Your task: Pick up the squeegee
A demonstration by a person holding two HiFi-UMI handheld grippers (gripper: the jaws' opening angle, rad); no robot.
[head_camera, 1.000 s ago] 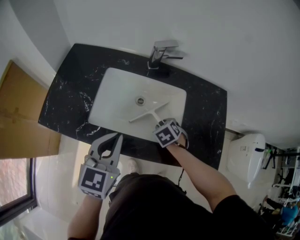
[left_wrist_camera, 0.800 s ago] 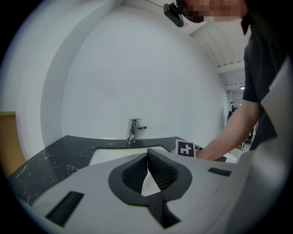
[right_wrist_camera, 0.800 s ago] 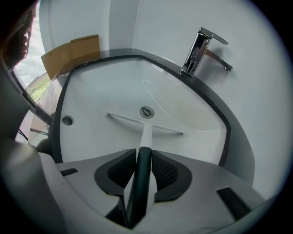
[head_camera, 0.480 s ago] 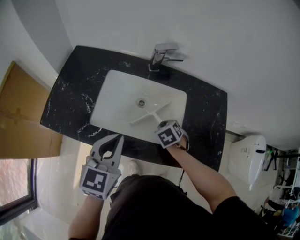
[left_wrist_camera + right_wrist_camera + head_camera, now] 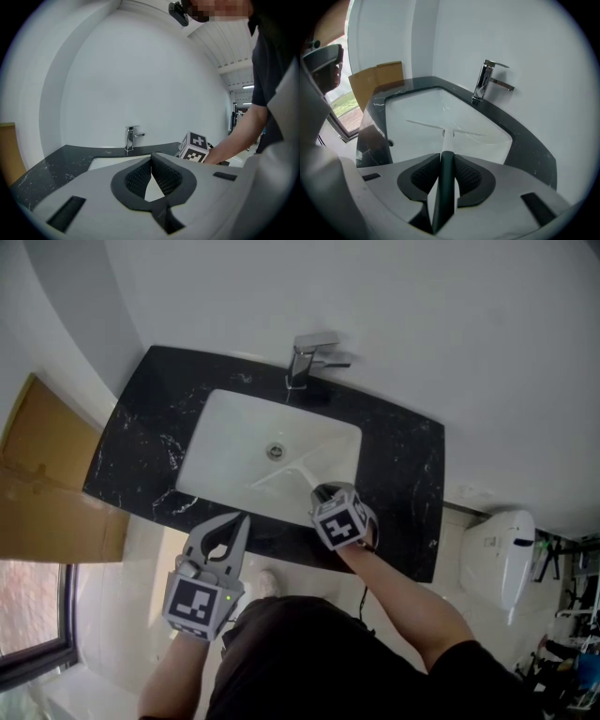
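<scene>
A white squeegee [image 5: 298,463] with a dark handle hangs over the white sink basin [image 5: 225,427], its blade pointing toward the back. My right gripper [image 5: 319,491] is shut on the dark handle. The right gripper view shows that handle [image 5: 446,178] pinched between the pads, with the white blade [image 5: 440,126] out ahead above the basin [image 5: 408,117]. My left gripper [image 5: 234,519] is shut and holds nothing; it hangs in front of the counter's near edge. In the left gripper view its jaws [image 5: 151,161] touch at the tips.
A chrome tap [image 5: 307,357] stands at the back of the black marble counter [image 5: 141,427]. A drain [image 5: 275,452] sits mid-basin. A brown cardboard box [image 5: 42,484] lies left of the counter, and a white appliance [image 5: 495,554] on the right.
The right gripper and squeegee have shifted slightly toward the back of the basin. The left gripper has barely moved.
</scene>
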